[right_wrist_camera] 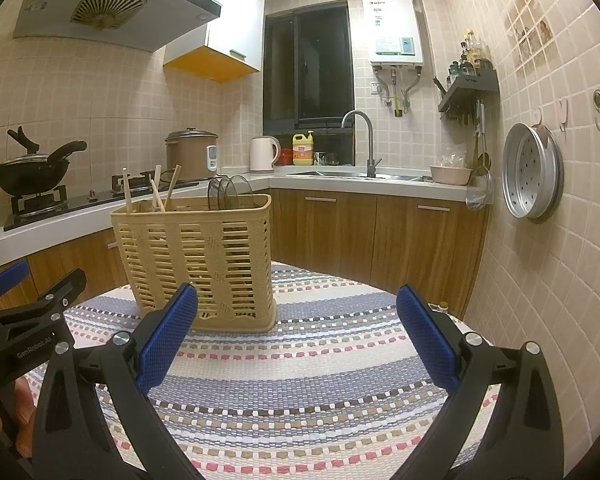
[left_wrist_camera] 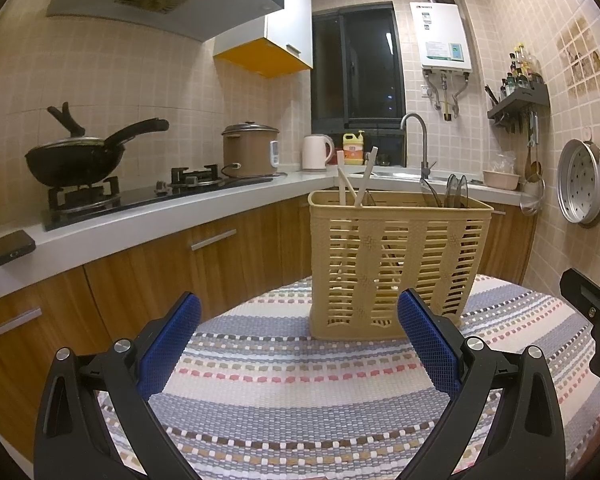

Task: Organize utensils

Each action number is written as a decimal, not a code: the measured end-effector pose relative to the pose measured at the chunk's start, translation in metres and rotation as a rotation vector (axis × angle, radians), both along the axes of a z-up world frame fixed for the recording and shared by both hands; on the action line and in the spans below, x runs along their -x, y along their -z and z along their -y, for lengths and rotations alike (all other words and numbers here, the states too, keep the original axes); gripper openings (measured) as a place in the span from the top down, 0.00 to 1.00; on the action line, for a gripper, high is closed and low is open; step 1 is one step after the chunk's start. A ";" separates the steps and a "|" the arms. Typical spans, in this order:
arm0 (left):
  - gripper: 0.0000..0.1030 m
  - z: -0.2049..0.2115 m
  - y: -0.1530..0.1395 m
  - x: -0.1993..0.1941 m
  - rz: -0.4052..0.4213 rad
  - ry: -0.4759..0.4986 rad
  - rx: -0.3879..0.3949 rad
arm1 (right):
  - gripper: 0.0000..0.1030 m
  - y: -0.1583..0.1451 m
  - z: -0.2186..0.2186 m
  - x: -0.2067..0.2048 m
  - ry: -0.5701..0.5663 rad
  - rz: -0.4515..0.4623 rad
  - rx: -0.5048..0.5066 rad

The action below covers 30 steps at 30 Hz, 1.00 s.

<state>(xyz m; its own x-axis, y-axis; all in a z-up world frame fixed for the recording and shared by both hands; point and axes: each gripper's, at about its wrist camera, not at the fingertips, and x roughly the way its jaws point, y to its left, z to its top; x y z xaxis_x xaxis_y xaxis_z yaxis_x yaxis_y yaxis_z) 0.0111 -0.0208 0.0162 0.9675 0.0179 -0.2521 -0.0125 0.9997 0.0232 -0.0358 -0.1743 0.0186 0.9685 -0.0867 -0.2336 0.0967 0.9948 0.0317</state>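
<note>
- Utensil basket (left_wrist_camera: 396,264): upright on the woven mat (left_wrist_camera: 284,384), ahead of both grippers.
- Chopsticks (left_wrist_camera: 346,178): in the basket's left part, tilted.
- Spoons (left_wrist_camera: 454,190): in its right part.
- Left gripper (left_wrist_camera: 298,344): before the basket, jaws apart.
- Right gripper (right_wrist_camera: 296,338): right of the basket, jaws apart.
- Counter (left_wrist_camera: 148,216): behind; wok (left_wrist_camera: 76,156) on the stove, left.
- Faucet (right_wrist_camera: 364,140): behind, right.

We note a beige slatted plastic utensil basket (left_wrist_camera: 396,256) with a matt finish, standing on a striped woven cloth mat (left_wrist_camera: 300,392) of coarse, nubbed texture. Pale wooden chopsticks (left_wrist_camera: 342,178) appear unvarnished. We see textured blue rubber-like pads (right_wrist_camera: 168,340) on matt black plastic arms.
</note>
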 end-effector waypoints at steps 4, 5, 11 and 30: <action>0.07 0.000 0.000 -0.001 -0.004 0.003 -0.001 | 0.08 0.000 0.000 0.000 -0.001 -0.001 0.000; 0.07 0.000 0.000 -0.001 -0.004 0.002 -0.002 | 0.08 0.000 0.000 0.000 -0.001 -0.002 -0.001; 0.07 0.000 0.000 -0.002 -0.004 0.001 -0.008 | 0.08 0.001 0.004 -0.003 -0.007 -0.017 -0.024; 0.07 0.002 0.001 -0.001 -0.012 0.002 -0.006 | 0.08 0.008 0.010 -0.016 0.019 -0.062 -0.029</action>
<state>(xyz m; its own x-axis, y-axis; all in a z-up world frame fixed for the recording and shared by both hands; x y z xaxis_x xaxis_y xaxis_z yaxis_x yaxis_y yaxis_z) 0.0123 -0.0228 0.0151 0.9644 0.0170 -0.2638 -0.0097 0.9995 0.0290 -0.0196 -0.1846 0.0106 0.9504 -0.0968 -0.2955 0.1178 0.9915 0.0543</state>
